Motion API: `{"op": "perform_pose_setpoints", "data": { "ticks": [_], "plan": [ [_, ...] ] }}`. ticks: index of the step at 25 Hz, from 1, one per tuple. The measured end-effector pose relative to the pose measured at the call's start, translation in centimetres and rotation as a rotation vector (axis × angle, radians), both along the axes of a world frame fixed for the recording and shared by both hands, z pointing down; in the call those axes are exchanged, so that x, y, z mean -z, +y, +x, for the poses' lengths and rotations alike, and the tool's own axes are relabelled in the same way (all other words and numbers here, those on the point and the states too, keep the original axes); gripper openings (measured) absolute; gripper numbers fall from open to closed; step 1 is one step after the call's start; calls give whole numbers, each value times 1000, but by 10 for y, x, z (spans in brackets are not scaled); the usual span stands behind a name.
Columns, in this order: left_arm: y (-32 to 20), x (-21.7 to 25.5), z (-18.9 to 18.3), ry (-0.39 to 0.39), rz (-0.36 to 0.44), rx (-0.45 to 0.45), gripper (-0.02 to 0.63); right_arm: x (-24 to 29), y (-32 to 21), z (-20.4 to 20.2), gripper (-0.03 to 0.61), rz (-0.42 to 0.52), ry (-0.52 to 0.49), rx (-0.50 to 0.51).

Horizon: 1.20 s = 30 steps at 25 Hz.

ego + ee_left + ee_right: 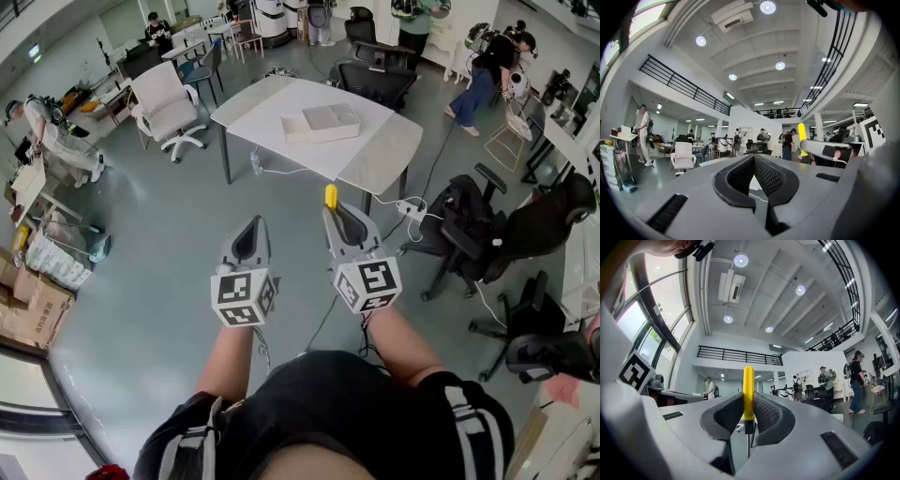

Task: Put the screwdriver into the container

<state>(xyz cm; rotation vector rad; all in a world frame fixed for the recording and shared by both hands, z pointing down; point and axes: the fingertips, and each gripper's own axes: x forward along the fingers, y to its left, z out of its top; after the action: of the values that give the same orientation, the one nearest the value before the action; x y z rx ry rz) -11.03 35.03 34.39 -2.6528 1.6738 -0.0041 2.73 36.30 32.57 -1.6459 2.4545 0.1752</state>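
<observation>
Your right tool (748, 404) is clamped on the screwdriver (748, 387). The pads pinch it at the bottom of the yellow handle. The handle sticks out past the tips and the metal shaft runs back toward the camera. In the head view the yellow end shows just beyond that tool's nose.

Your left tool (753, 158) is pressed together at the tips, nothing between the pads.

You're holding both tools in the air side by side, near each other but apart, noses pointing away from you. They're over the grey floor (159, 253), on the near side of the white tabletop (375, 155).

The container (321, 123) sits around the middle of that tabletop, well apart from both tools and the screwdriver. It's a pale shallow box. It looks like two parts lying together, maybe box and lid, but it's too small to be sure.

A white chair (169, 108) stands left of the tabletop and black chairs (506, 234) stand to the right.
</observation>
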Motion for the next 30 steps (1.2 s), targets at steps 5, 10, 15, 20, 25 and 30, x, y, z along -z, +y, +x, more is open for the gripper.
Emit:
{"op": "perform_pose_setpoints", "data": {
  "ticks": [5, 10, 15, 20, 25, 30],
  "plan": [
    [-3, -3, -3, 9, -12, -12, 6, -4, -8, -6, 66, -30, -3, 7],
    [-10, -6, -13, 16, -9, -19, 6, -10, -15, -16, 66, -39, 3, 7],
    [-20, -23, -30, 42, -30, -17, 6, -18, -24, -33, 66, -47, 22, -3],
    [-31, -27, -41, 34, -38, -20, 6, -21, -36, -41, 66, -55, 25, -13],
    [-56, -35, -33, 23, -50, -26, 6, -28, -64, -32, 66, -60, 6, -17],
    [-104, -42, -20, 10, -61, -32, 6, -34, -115, -20, 66, -62, -9, -16]
  ]
}}
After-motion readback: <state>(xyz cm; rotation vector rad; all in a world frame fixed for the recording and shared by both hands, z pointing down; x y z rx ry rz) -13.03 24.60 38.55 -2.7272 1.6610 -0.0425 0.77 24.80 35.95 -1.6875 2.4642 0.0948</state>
